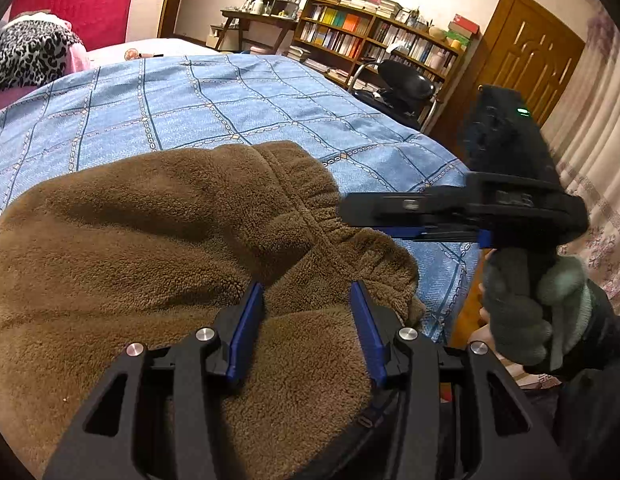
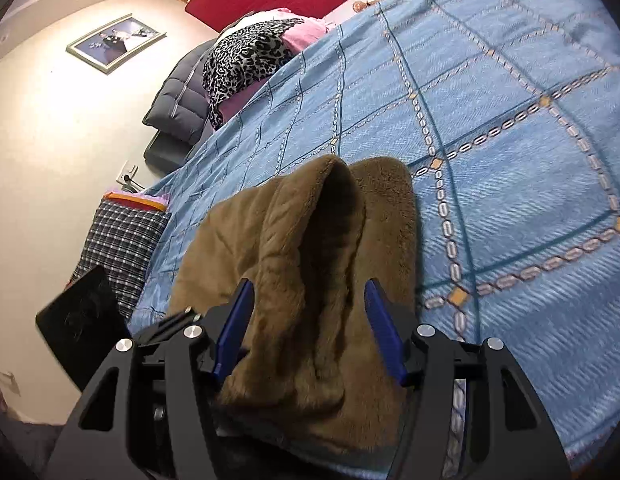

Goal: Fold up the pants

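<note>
Brown fleece pants (image 1: pixel 158 240) lie on the blue patterned bedspread (image 1: pixel 182 96), the elastic waistband (image 1: pixel 333 216) toward the bed's right edge. My left gripper (image 1: pixel 308 292) is open, its blue fingers straddling a fold of the pants near the waistband. My right gripper shows in the left wrist view (image 1: pixel 349 212), reaching in from the right at the waistband. In the right wrist view my right gripper (image 2: pixel 308 288) is open with the pants (image 2: pixel 310 264) bunched between its fingers, on the bedspread (image 2: pixel 509 140).
A leopard-print cloth (image 1: pixel 26 56) and pink bedding lie at the head of the bed. A bookshelf (image 1: pixel 373 36), black chair (image 1: pixel 405 84) and wooden door (image 1: pixel 537 56) stand beyond the bed's right side. A plaid pillow (image 2: pixel 118 248) and dark tablet (image 2: pixel 82 320) lie left.
</note>
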Demonstrator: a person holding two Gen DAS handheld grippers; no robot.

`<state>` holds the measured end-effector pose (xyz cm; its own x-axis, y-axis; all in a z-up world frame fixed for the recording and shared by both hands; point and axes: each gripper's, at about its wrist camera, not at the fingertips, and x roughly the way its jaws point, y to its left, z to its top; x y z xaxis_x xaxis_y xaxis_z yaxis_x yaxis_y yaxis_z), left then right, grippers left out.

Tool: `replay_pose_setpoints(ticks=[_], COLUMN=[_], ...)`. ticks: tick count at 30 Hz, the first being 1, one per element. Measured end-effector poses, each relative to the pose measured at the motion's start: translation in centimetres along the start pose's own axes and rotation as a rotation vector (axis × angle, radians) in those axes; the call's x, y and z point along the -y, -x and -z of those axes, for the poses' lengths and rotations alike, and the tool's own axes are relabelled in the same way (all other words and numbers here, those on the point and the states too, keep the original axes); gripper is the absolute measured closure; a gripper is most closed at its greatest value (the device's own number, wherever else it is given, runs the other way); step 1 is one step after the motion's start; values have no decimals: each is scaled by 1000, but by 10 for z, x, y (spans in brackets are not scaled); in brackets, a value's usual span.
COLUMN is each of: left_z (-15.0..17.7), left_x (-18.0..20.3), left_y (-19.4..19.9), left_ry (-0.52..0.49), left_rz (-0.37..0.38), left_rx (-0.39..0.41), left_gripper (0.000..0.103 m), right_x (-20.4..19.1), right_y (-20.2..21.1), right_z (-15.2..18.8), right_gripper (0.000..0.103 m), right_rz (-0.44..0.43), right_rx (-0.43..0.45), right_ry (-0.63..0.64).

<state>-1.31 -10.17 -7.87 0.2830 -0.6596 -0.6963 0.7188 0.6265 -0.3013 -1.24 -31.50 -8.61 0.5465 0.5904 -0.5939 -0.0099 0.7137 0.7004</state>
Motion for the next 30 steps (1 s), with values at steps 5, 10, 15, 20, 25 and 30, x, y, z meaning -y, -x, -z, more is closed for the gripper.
replay_pose_setpoints(ticks=[5,10,15,20,25,30], left_z=[-2,-4,-2,-1,-6,-19], left_x=[-2,-3,-3,-2,2,22], left_y=[-2,-1,-1,1,9,25], left_ry=[9,4,5,7,12,-46], left_rz=[0,4,9,6,8,45], left_rx=[-1,2,5,10,34,96], left_gripper=[57,57,57,57,57,53], right_x=[9,2,2,-3,-15,-29], right_y=[-18,-20,-27,-36,-18,22], right_z=[-5,-2,0,-6,-10,-15], right_gripper=[44,44,44,66,80,81], right_rz=[-20,-89,-93,-92,-89,-81], right_rx=[-17,-54,-69,-58,-10,69], right_ry=[-37,-19,-22,-20,23,81])
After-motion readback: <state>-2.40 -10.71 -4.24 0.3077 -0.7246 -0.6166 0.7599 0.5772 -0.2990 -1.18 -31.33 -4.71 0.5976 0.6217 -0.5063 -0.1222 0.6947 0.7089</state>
